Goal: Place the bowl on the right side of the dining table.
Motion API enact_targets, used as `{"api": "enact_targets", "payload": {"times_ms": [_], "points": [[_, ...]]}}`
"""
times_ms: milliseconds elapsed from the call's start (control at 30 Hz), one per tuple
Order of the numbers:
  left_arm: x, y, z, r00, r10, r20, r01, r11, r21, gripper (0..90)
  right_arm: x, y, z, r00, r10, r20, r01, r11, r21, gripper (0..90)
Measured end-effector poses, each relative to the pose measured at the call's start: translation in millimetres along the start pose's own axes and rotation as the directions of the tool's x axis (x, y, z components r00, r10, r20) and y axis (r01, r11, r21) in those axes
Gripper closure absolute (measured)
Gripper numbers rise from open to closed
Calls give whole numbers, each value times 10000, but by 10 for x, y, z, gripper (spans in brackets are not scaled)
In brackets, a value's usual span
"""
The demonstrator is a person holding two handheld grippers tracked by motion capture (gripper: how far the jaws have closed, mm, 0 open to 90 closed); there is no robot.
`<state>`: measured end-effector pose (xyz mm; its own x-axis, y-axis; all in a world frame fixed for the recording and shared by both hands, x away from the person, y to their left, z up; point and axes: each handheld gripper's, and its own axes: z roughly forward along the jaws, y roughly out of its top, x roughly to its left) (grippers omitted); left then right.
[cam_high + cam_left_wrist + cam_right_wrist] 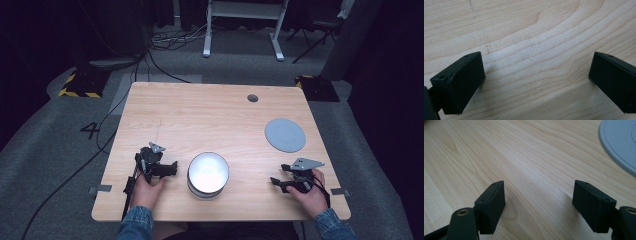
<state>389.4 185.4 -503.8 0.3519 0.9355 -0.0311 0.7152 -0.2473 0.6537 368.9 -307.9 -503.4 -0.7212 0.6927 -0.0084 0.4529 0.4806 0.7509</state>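
Two grippers rest low near the worktop's (165, 107) front edge, bare wood ahead of each. My left gripper (172, 168) sits just beside the round tin (208, 175), jaws spread, nothing between. My right gripper (278, 182) is released too, the grey lid (285, 135) beyond it. What the tin holds I cannot tell.

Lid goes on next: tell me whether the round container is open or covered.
Open. The round container shows its pale inside from above, and the grey lid lies flat on the table, apart.
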Motion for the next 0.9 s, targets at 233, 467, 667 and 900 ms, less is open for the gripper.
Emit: {"api": "enact_targets", "payload": {"times_ms": [233,467,667,900], "points": [[-3,1,3,10000,-46,-31,46,10000,-27,5,0,0,0,10000,0,0,0,10000,0,264],[-3,1,3,10000,-45,-36,45,10000,-27,6,0,0,0,10000,0,0,0,10000,9,264],[-4,3,5,10000,-60,-39,60,10000,-34,5,3,3,-2,10000,43,19,-43,10000,24,278],[-10,23,24,9999,-90,-59,90,9999,-63,5,22,14,-9,9999,72,81,-72,9999,104,309]]}}
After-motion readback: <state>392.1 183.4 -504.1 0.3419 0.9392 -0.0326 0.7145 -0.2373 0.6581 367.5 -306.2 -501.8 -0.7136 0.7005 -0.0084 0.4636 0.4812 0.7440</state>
